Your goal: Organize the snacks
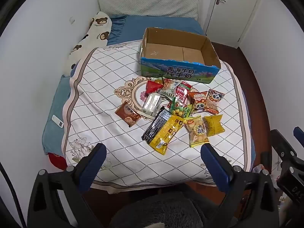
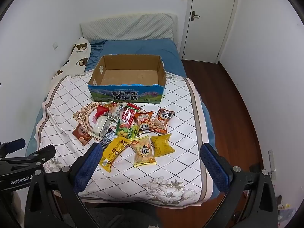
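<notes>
Cardboard box [image 2: 127, 77] holds nothing (snack packets [image 2: 131, 131] piled beside it); both hand-held grippers gape wide, holding nothing

In the snack pile [image 1: 171, 110], several packets lie under others, so their labels are partly covered. The black packet [image 2: 107, 139] is partly hidden behind the right gripper's left finger [image 2: 89, 163]. The small print on the milk box [image 1: 178, 74] is too fine to read. A red object [image 1: 57, 160] peeks from under the blanket [image 1: 106, 87], unidentifiable.

A bear-print pillow [image 1: 89, 38] lies left of the blue sheet [image 1: 155, 23]; white door [image 2: 210, 19] shut.
</notes>
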`<state>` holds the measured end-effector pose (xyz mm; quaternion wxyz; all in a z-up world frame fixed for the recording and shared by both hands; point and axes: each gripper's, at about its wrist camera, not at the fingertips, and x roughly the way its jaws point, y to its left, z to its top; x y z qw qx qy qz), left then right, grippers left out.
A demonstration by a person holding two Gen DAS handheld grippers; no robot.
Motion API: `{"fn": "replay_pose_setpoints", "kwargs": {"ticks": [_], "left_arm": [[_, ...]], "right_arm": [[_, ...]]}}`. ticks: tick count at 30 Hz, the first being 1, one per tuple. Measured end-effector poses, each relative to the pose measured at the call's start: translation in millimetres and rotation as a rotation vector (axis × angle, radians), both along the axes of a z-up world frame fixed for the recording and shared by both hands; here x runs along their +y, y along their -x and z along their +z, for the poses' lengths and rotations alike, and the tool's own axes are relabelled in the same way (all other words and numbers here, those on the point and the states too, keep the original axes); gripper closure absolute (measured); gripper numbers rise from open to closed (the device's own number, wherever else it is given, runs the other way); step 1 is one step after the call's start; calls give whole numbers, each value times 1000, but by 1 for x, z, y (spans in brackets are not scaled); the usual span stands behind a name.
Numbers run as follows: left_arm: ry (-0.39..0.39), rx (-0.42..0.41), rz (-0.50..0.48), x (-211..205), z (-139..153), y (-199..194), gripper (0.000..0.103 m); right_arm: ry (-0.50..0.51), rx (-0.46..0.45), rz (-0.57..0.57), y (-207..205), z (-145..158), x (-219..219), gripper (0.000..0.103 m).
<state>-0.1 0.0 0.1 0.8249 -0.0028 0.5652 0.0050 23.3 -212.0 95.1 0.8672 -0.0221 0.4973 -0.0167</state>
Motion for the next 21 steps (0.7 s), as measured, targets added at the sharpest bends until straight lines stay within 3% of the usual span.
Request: {"fn": "replay_pose_setpoints", "kwargs": {"ticks": [21], "left_arm": [[-3,-19,-3,-5,10,-3,1]], "right_arm": [[4,-18,0,0,8,-3,0]]}}
